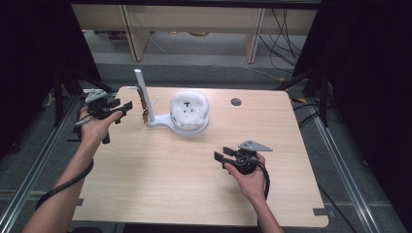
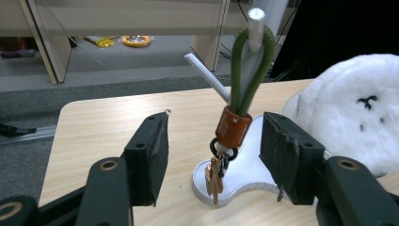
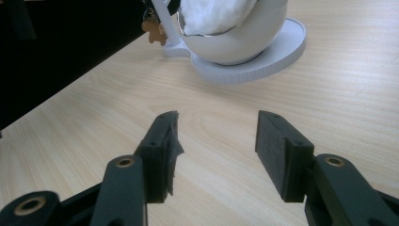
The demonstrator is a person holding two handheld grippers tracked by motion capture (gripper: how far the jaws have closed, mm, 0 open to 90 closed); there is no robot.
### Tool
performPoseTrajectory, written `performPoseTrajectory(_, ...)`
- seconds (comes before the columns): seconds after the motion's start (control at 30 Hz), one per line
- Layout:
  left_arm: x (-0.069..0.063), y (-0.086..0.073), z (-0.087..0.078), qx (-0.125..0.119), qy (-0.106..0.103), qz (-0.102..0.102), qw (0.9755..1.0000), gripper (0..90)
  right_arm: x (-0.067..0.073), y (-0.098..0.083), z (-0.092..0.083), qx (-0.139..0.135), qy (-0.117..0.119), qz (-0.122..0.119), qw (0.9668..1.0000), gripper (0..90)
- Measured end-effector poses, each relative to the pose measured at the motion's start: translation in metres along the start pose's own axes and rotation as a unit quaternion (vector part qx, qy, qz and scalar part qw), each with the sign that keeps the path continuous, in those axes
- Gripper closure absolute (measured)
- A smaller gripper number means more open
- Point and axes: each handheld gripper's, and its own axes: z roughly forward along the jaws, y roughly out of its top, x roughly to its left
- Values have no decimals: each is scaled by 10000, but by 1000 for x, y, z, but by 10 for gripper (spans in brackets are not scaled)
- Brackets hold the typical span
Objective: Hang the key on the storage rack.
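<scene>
Pale wood table (image 1: pixel 194 184) from the high view: the left gripper (image 1: pixel 123 106) sits just left of the white stand (image 1: pixel 150 114), jaws apart and empty; the right gripper (image 1: pixel 219 156) rests near the front, also spread, holding nothing. Left gripper view – the keychain (image 2: pixel 234 127) hangs by its green loop on the stand's post, between the 2 open jaws, untouched. Right gripper view – wide jaws over bare wood, the white bowl (image 3: pixel 244 44) well ahead.

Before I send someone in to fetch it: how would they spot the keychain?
On the wooden table, find the white stand beside the fluffy white toy. The keychain hangs from its post: green cord loop, orange collar, brass keys.
</scene>
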Motion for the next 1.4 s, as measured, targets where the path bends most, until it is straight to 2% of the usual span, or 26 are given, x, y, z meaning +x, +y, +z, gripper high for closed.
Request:
performPoseTrajectory(0.07,-2,-3,-4,-15,-9,34,10000,413,-3,0,0,-29,13,-129,9999,502)
performPoseTrajectory(0.13,-4,-5,-7,-21,-28,73,10000,409,-1,0,-1,2,-26,63,10000,500)
performPoseTrajectory(0.2,-7,-7,-11,-46,-49,103,9999,406,-5,0,0,-70,-37,-114,9999,499)
performPoseTrajectory(0.33,-12,-13,-19,-89,-94,166,9998,402,-5,0,-1,-50,-34,-64,10000,496)
performPoseTrajectory(0.37,-13,-15,-21,-110,-101,165,9998,401,-6,1,-2,-53,-87,-136,9999,496)
performPoseTrajectory(0.4,-14,-17,-22,-118,-92,167,9997,401,-2,0,-3,11,-85,117,9999,495)
performPoseTrajectory(0.47,-17,-22,-27,-142,-102,188,9997,400,-7,1,-2,-48,-75,-101,9999,494)
performPoseTrajectory(0.53,-20,-28,-31,-170,-127,189,9996,398,-10,0,-3,-65,-169,-166,9997,493)
performPoseTrajectory(0.6,-22,-34,-35,-200,-131,187,9995,396,-9,0,-4,-52,-140,-51,9999,492)
performPoseTrajectory(0.67,-23,-42,-40,-211,-113,191,9995,395,-12,0,-5,-97,-208,-179,9996,491)
performPoseTrajectory(0.73,-23,-48,-45,-216,-83,176,9996,395,-12,-1,-5,-49,-222,-25,9997,490)
performPoseTrajectory(0.77,-23,-54,-47,-240,-68,150,9996,396,-13,-1,-5,-65,-201,-59,9998,489)
performPoseTrajectory(0.8,-23,-59,-50,-242,-37,152,9996,396,-11,-2,-6,-32,-214,145,9997,489)
performPoseTrajectory(0.83,-23,-64,-52,-234,-29,148,9996,396,-16,-2,-5,-42,-251,-124,9996,489)
performPoseTrajectory(0.9,-24,-74,-55,-226,-45,126,9997,396,-17,-2,-6,-1,-241,-94,9997,489)
performPoseTrajectory(0.93,-25,-82,-57,-197,-40,116,9997,396,-14,-3,-6,48,-266,129,9996,488)
performPoseTrajectory(0.97,-26,-89,-58,-161,-36,124,9998,395,-18,-3,-5,-11,-283,-125,9995,489)
performPoseTrajectory(1.07,-27,-109,-60,-80,-41,106,9999,395,-16,-4,-5,21,-267,83,9996,489)
performPoseTrajectory(1.13,-28,-119,-60,-36,-41,90,9999,395,-21,-5,-4,-9,-299,-74,9995,488)
performPoseTrajectory(1.17,-29,-125,-60,-55,-45,78,9999,395,-21,-5,-4,0,-277,-59,9996,488)
performPoseTrajectory(1.2,-30,-130,-60,-61,-24,84,9999,396,-19,-6,-3,60,-375,43,9993,488)
performPoseTrajectory(1.23,-30,-134,-60,-76,-26,95,9999,396,-20,-6,-4,51,-318,24,9995,487)
performPoseTrajectory(1.27,-31,-137,-60,-103,-29,94,9999,396,-22,-6,-4,20,-347,-126,9993,488)
performPoseTrajectory(1.3,-31,-139,-60,-93,-6,105,9999,395,-19,-7,-4,66,-312,89,9995,487)
performPoseTrajectory(1.33,-32,-141,-60,-105,-8,133,9999,395,-21,-8,-2,8,-381,-21,9993,487)
performPoseTrajectory(1.4,-32,-144,-60,-164,-10,174,9997,393,-21,-8,-4,77,-355,82,9993,484)
